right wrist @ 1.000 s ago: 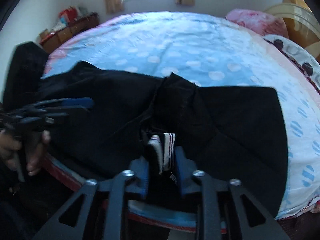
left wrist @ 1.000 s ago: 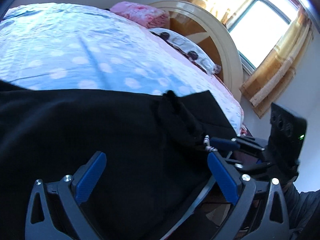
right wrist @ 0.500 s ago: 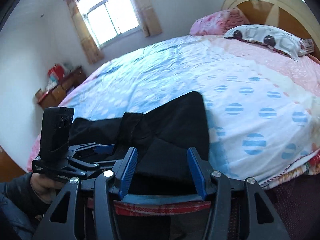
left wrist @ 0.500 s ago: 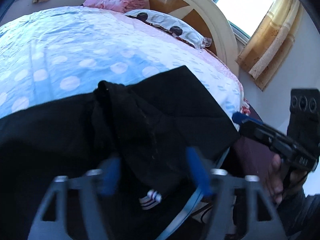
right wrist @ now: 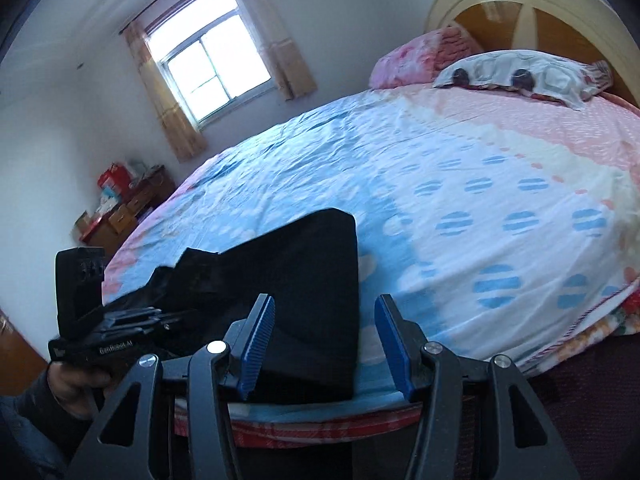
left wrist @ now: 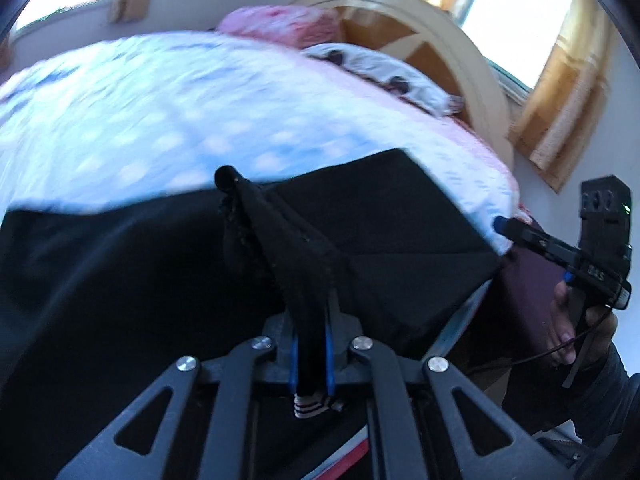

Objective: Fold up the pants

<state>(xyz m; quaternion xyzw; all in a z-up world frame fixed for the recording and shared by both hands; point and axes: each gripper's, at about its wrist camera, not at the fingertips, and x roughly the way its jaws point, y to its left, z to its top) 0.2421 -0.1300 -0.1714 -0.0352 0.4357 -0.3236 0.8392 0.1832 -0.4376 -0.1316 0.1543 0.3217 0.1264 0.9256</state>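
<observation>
Black pants (left wrist: pixel 132 292) lie spread along the near edge of the bed. My left gripper (left wrist: pixel 311 344) is shut on a bunched ridge of the black fabric near the striped waistband tag (left wrist: pixel 310 407), pulling it up into a taut fold. My right gripper (right wrist: pixel 325 344) is open and empty, its blue pads straddling the right end of the pants (right wrist: pixel 304 280) at the bed's edge. The right gripper also shows in the left wrist view (left wrist: pixel 500 222), off the pants' right corner. The left gripper shows in the right wrist view (right wrist: pixel 188 314), low at the left.
The bed (right wrist: pixel 460 168) has a blue and pink dotted sheet. Pillows (right wrist: pixel 520 72) and a curved headboard (right wrist: pixel 532 12) stand at the far end. A window (right wrist: pixel 212 64) and a low wooden cabinet (right wrist: pixel 120 212) are at the left.
My left gripper has closed on the bunched pants fabric. My right gripper let go of the waistband, opened and drew back to the bed's right end.
</observation>
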